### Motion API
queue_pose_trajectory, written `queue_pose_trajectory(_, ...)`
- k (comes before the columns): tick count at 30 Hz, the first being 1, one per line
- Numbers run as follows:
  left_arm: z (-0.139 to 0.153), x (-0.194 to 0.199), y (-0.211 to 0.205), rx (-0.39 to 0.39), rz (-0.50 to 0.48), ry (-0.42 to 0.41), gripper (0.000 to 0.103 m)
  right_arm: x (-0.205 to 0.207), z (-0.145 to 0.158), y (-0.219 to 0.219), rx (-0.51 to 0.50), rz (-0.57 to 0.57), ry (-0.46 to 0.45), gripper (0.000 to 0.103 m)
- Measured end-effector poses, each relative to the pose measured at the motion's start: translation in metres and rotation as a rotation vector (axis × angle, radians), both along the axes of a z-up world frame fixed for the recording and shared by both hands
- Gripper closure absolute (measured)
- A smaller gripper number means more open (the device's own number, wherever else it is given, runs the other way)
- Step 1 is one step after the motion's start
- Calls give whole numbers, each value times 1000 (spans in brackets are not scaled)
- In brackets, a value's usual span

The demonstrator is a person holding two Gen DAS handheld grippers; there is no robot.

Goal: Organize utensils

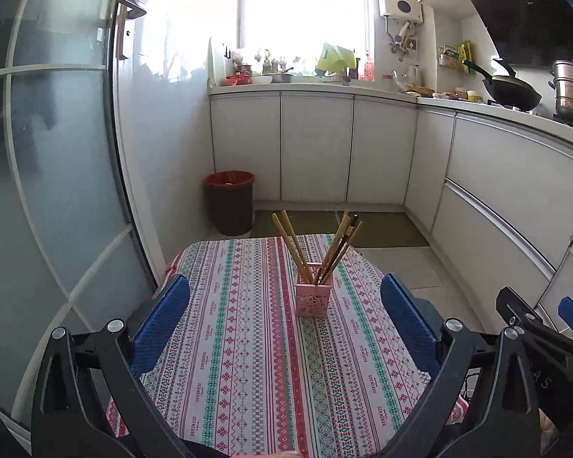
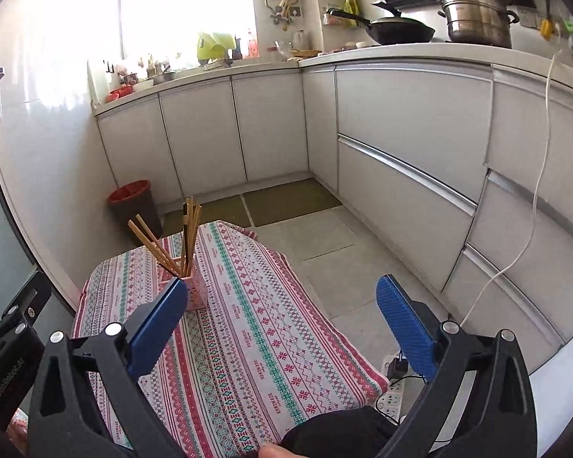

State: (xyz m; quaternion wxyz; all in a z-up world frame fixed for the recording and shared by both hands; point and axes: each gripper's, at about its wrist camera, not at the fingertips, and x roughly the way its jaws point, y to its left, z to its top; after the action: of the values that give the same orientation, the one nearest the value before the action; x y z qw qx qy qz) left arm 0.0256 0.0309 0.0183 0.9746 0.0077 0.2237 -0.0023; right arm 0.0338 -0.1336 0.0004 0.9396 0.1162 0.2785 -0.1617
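A pink perforated holder (image 1: 312, 300) stands upright on a small table with a patterned cloth (image 1: 248, 343). Several wooden chopsticks (image 1: 317, 248) stand in it, fanned to both sides. My left gripper (image 1: 284, 286) is open and empty, held back from the holder with its blue pads either side of it in view. In the right wrist view the holder (image 2: 193, 294) and chopsticks (image 2: 172, 240) sit at the left, partly behind my left pad. My right gripper (image 2: 282, 290) is open and empty, to the right of the holder above the table's right side.
A red-lined bin (image 1: 229, 202) stands on the floor beyond the table by a glass door (image 1: 57, 191). White cabinets (image 1: 317, 149) run along the back and right. A power strip with cables (image 2: 391, 397) lies on the floor at the table's right corner.
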Motion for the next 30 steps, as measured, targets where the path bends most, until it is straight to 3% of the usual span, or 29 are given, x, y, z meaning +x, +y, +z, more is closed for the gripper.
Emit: queue_pose_trajectory(30, 1, -9, -1, 8, -3, -15, 7, -3, 2, 1, 28, 5, 10, 7)
